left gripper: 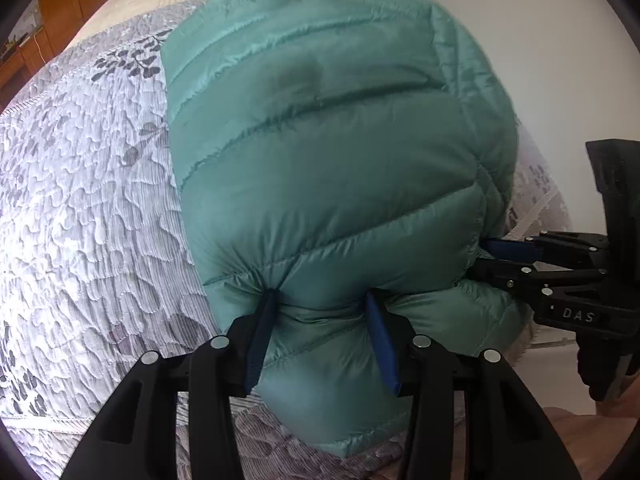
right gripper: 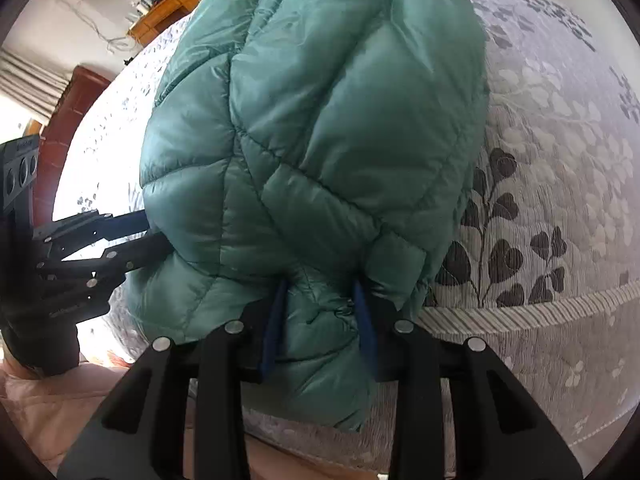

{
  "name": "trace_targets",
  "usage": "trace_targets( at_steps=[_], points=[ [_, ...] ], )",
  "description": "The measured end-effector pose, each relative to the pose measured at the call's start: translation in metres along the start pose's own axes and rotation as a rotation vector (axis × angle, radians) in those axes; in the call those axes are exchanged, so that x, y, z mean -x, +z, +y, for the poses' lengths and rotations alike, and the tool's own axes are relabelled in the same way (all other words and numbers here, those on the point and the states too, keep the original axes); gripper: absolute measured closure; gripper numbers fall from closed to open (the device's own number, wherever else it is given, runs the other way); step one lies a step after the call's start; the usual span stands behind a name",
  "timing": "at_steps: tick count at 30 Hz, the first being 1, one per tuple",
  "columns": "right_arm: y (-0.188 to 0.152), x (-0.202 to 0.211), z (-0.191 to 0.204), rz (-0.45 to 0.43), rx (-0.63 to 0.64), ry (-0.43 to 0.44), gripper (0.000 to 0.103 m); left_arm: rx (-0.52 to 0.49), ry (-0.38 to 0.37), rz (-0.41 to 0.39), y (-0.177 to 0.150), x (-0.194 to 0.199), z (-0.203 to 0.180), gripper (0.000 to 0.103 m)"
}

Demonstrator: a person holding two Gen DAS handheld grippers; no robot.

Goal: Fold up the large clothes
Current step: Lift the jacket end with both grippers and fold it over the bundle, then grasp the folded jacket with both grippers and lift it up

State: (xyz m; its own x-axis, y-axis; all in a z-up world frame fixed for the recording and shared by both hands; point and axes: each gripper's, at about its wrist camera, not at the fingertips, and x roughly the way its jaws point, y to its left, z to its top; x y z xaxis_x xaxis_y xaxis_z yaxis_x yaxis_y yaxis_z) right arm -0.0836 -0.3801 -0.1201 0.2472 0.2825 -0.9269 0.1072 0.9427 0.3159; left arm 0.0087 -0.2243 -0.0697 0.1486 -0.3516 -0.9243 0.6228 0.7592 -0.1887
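A grey floral bedspread [left gripper: 92, 184] is being shown covering the bed, filling the 9 o'clock side of the left wrist view. On it, a green quilted down jacket [left gripper: 328, 152] is being kept folded into a thick bundle, its collar pointing toward 12 o'clock. At 6 o'clock in that view, the left gripper [left gripper: 320, 320] is being held with its jaws partly closed, a puffy fold of the jacket's near edge being pinched between the blue pads [left gripper: 259, 344]. At 3 o'clock, the right gripper [left gripper: 494, 258] is being seen side-on, its fingers being pressed into the jacket's edge; its jaw gap cannot be judged from here.

In the right wrist view, the jaws are being held narrowly apart at 6 o'clock, a bunched fold of the jacket being clamped between them. A wooden desk [right gripper: 168, 8] is being observed at 11 o'clock, beyond the bed.
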Motion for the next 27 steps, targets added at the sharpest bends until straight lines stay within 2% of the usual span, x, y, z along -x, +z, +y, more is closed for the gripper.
trace_targets(
  at_steps=[3,7,12,15,19,20,21,24,27],
  points=[
    [0.0,-0.004,0.0,0.002,-0.005,0.0,0.07,-0.001,0.007,0.004,-0.001,-0.002,0.0,0.057],
    [0.002,0.008,0.004,-0.005,0.001,-0.004,0.068,0.032,-0.018,-0.002,0.004,0.015,0.004,0.057],
    [0.004,0.039,0.006,-0.064,-0.005,0.022,0.062,0.068,0.022,-0.07,0.007,0.05,0.019,0.057],
    [0.007,0.061,0.007,-0.123,-0.011,0.038,0.053,0.079,0.046,-0.095,0.01,0.064,0.022,0.057],
    [0.019,0.085,0.002,-0.185,-0.03,0.041,0.035,0.086,0.057,-0.119,0.015,0.075,0.028,0.057],
    [0.023,0.089,-0.001,-0.197,-0.041,0.043,0.026,0.087,0.056,-0.121,0.016,0.076,0.029,0.053],
    [0.028,0.09,-0.002,-0.204,-0.052,0.041,0.022,0.093,0.057,-0.126,0.016,0.078,0.028,0.048],
    [0.038,0.088,-0.014,-0.215,-0.086,0.036,0.017,0.117,0.046,-0.14,0.023,0.08,0.035,0.04],
    [0.047,0.077,-0.033,-0.2,-0.134,0.081,0.016,0.146,0.047,-0.144,0.03,0.078,0.042,0.035]
  ],
)
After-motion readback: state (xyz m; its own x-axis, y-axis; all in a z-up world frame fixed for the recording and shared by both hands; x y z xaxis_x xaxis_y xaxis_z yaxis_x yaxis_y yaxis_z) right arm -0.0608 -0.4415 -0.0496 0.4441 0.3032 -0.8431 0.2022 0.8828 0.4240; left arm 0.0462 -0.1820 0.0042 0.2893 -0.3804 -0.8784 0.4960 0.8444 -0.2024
